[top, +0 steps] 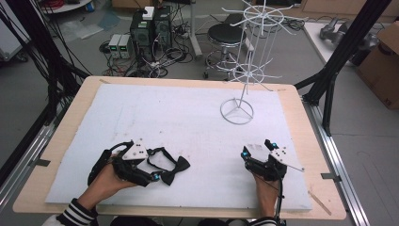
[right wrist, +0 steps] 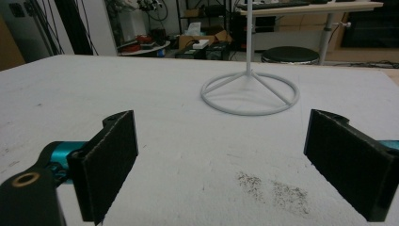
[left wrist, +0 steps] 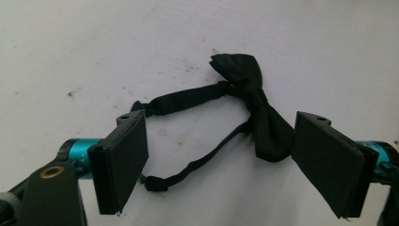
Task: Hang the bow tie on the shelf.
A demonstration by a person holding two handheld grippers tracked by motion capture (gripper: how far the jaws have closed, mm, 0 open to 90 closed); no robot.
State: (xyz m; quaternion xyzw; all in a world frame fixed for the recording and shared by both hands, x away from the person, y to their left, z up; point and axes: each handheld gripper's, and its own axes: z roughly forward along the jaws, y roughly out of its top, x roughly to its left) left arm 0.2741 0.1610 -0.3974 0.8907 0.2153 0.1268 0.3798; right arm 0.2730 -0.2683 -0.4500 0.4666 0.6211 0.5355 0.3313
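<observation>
a black bow tie lies flat on the white foam sheet that covers the worktop, near the sheet's front edge and well to the left of the white wire stand. its thin strap loops out toward the left gripper, and the bow itself points toward the stand. the left gripper, held in a hand with a striped sleeve, sits just beside the tie; in the left gripper view its jaws are spread wide, one on each side of the bow tie, with the strap running between them and the lower lobe of the bow close to one jaw; they grip nothing, and whether that jaw touches the fabric cannot be told. the right gripper rests on the sheet in front of the stand and well apart from the tie, held by the other hand. in the right gripper view its jaws are also wide apart and empty, facing the round base of the wire stand, with a smudge of dark specks on the foam sheet between them. behind the worktop, beyond the stand, a black stool stands on the floor.
</observation>
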